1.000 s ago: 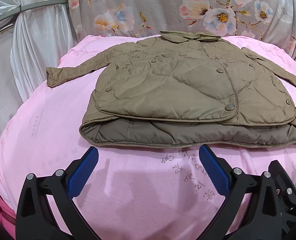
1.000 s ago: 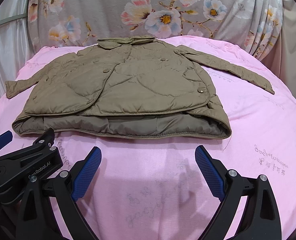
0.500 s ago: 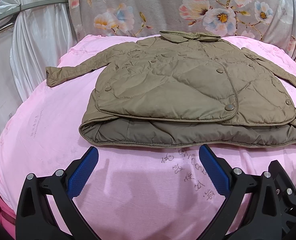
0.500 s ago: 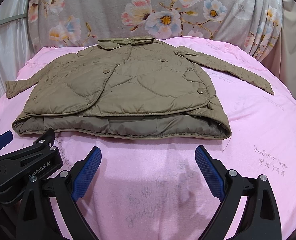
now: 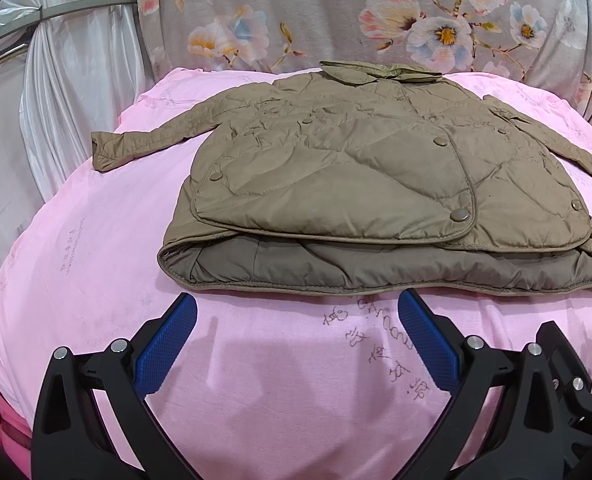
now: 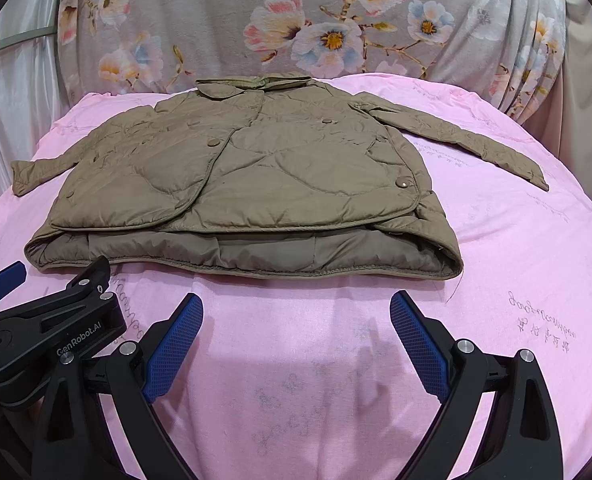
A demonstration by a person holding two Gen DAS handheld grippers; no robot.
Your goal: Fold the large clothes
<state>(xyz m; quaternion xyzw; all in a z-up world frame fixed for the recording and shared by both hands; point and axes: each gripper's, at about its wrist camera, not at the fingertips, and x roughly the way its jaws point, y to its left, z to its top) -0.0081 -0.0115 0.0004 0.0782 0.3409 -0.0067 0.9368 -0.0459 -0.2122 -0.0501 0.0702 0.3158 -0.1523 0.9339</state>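
L gripper [image 5: 293,320]: jaws spread wide, nothing held, hovering over bare pink sheet [image 5: 95,280]. R gripper [image 6: 296,320]: same, spread and empty, beside the L.

Quilted olive jacket [image 5: 356,176] lies flat just beyond both sets of fingertips, hem [image 6: 255,260] nearest, collar [image 6: 255,82] at far end; hem runs left-right across the bed. L is nearer the left hem corner, R the right. Sleeves [image 6: 456,140] splayed out both sides. Floral backdrop [image 6: 336,20] behind. Approach path unobstructed, in my judgement.

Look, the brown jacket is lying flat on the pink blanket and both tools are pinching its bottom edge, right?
Not pinching. Both wrist views show the left tool and right tool open, short of the hem, holding nothing. The brown jacket does lie flat on the pink blanket.
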